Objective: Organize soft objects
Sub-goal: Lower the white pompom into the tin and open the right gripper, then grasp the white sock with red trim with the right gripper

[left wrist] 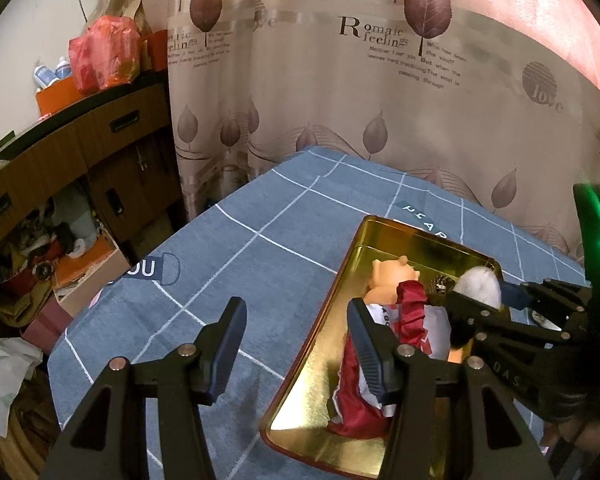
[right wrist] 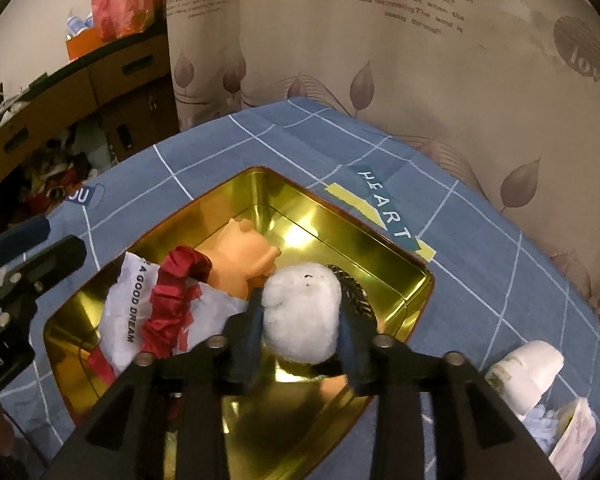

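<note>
Holding a white fluffy pompom (right wrist: 300,312) clamped between its two blue-padded fingers, the right gripper (right wrist: 300,340) hangs over the gold metal tin (right wrist: 396,252) that sits on the blue checked cloth (right wrist: 480,240) of the table. The pompom is squeezed on both sides and sits above the near-right part of the tin, not yet resting on its floor as far as the right wrist view shows. Already inside the tin lie a peach-coloured soft doll (right wrist: 248,252), a white printed cloth pouch (right wrist: 128,308) reading "A GOOD DREAM", a dark red satin scrunchie (right wrist: 172,304) draped over the pouch, and a dark mesh item (right wrist: 352,292) partly hidden behind the pompom. The left gripper (left wrist: 296,344) stands with its jaws spread wide and nothing between them, one finger over the cloth and the other over the tin's left edge near the pouch. The step in hand looks like the drop-off of the pompom into the tin. The next move would call for lowering it a little toward the bare gold floor beside the doll, then easing the fingers apart so the fluff does not cling to the pads. Off to the right, outside the tin, a white cup-like item (right wrist: 532,372) and some pale blue and paper scraps (right wrist: 556,432) lie on the cloth; whether they are soft things to be gathered I cannot tell.
</note>
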### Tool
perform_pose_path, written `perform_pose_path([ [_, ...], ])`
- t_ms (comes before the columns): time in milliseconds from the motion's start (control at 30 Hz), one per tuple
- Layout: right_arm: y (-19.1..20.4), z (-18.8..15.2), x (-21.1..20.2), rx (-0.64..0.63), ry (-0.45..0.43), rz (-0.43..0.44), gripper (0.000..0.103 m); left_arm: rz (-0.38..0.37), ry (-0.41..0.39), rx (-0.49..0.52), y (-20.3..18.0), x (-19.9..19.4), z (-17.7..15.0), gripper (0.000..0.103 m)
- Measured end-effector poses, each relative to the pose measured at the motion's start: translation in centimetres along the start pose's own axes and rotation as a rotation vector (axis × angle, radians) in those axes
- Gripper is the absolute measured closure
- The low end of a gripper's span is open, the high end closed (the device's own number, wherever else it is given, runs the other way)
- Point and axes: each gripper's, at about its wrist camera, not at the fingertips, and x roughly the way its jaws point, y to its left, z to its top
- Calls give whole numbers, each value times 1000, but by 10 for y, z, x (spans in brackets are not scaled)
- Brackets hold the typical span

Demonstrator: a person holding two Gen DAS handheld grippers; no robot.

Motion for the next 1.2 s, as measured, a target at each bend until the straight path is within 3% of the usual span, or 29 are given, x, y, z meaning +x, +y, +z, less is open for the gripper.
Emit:
perform_pose_path([
  [33,-1,0,0,5,-2,-1,56,-4,2,-3,1,0,0,49],
  [100,0,0,-2,0,-17,-1,53,-13,8,-9,1,1,0,49],
  [733,-26,-51,-80,78,-86,51,53,-12,15,51,-10,3,-3,49],
  [900,-58,-77,-106,133,-102,12,53,10,4,88,-17,2,-5,49],
  [1200,-146,-130,-140,267,-104,-149,53,10,3,113,-21,0,-9,49],
])
